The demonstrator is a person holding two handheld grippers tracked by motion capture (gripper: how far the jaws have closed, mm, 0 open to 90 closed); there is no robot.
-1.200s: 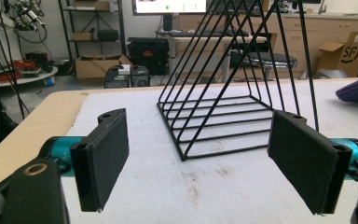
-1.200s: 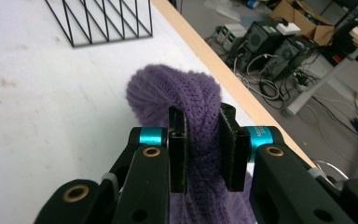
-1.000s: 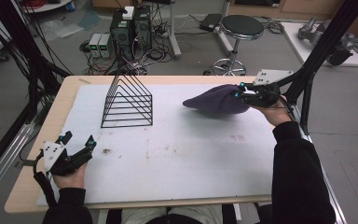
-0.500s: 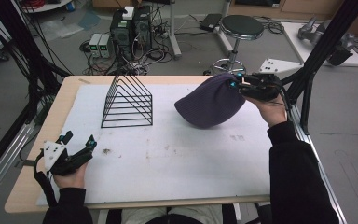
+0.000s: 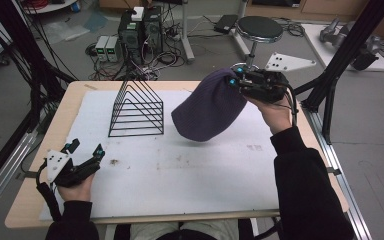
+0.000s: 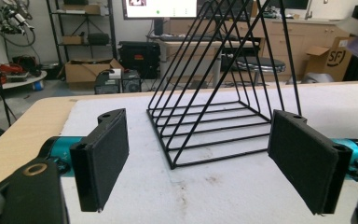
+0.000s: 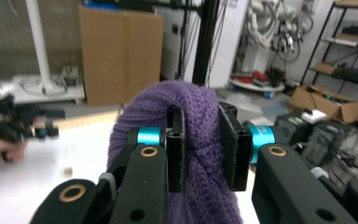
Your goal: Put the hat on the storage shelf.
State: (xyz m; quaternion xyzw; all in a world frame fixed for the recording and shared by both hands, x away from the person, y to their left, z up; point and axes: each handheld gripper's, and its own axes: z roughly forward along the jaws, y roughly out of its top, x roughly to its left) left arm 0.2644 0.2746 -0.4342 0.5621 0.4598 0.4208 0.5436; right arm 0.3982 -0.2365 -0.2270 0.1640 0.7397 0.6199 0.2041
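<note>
Knit purple beanie [image 5: 210, 107], ribbed, pinched in right gripper [image 5: 236, 80].

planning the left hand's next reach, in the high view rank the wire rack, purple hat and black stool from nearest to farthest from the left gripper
1. wire rack: just beyond the left gripper, on the white mat, toward the table's far left.
2. purple hat: across the table to the right, hanging off the mat from the right gripper.
3. black stool: on the floor past the table's far edge.

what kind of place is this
Probably a robotics lab or workshop: computer towers and tangled cables on the floor behind the table, plus shelving with cardboard boxes.
</note>
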